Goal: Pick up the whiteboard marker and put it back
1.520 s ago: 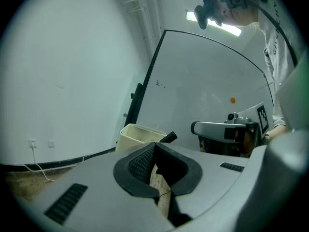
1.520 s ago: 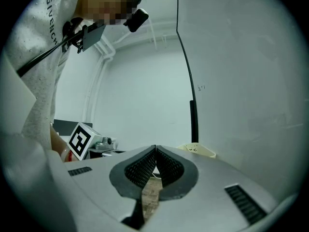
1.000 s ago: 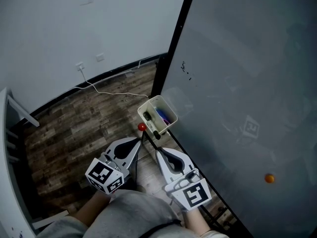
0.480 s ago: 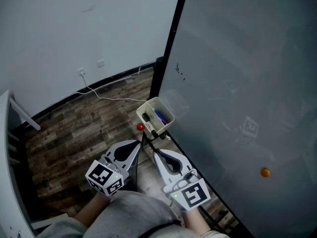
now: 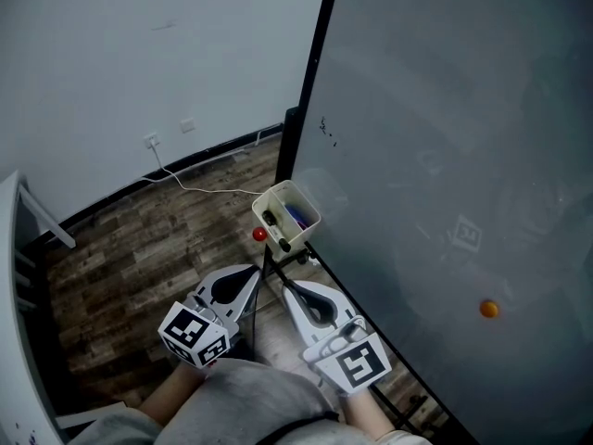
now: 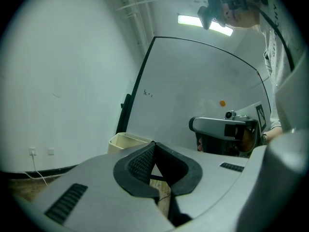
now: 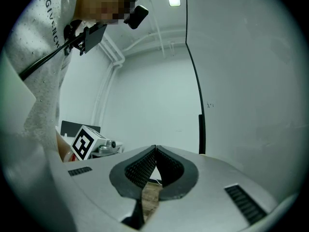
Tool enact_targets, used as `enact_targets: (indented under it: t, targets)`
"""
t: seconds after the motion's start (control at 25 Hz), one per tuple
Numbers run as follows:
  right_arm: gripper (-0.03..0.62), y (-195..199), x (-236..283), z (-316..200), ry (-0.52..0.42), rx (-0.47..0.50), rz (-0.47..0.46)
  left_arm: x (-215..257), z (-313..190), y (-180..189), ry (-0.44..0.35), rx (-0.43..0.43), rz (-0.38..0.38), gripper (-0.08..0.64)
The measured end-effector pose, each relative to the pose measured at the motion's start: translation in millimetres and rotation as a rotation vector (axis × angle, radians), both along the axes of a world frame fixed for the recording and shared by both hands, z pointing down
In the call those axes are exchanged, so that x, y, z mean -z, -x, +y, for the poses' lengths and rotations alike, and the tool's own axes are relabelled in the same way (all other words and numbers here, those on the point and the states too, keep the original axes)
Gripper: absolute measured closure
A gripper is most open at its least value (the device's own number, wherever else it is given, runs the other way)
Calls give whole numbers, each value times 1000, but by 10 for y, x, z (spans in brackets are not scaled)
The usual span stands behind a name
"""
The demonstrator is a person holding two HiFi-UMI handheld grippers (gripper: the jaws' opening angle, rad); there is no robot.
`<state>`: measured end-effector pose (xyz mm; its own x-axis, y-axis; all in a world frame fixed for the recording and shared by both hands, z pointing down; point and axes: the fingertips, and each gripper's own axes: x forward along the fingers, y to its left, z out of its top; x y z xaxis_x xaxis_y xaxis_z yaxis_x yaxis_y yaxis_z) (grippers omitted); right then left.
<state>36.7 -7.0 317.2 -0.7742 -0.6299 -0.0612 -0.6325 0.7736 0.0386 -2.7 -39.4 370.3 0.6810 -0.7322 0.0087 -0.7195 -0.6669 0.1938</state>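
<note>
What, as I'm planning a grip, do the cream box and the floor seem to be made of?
The cream box looks like matte moulded plastic: thin, even walls and rounded corners. The floor looks like wood planks or wood-look laminate, showing grain and staggered seams; which of the two I cannot tell.

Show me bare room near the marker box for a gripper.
Bare: the wood-plank floor left of the cream plastic box, up to the white cable; the grey whiteboard between box and orange magnet. Crowded: the box, holding markers, and right by it, where the left gripper and right gripper sit shut.
</note>
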Motion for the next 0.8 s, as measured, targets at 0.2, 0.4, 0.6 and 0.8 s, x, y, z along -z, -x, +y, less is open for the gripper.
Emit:
enact_targets:
  t: [0.2,0.4,0.6,0.8]
  targets:
    - [573,11,12,37,0,8,-12,28,64,6,-10,-3,-7,546]
    - [573,75,33,68,-9,27,-20,65,86,103,-11,22,-12,546]
    - [572,70,3,72,-5,28,-17,39,75,108,-13,24,-9,546]
    - [573,0,-50,42,14,14,-21,32,59,63,-8,16,-16,546]
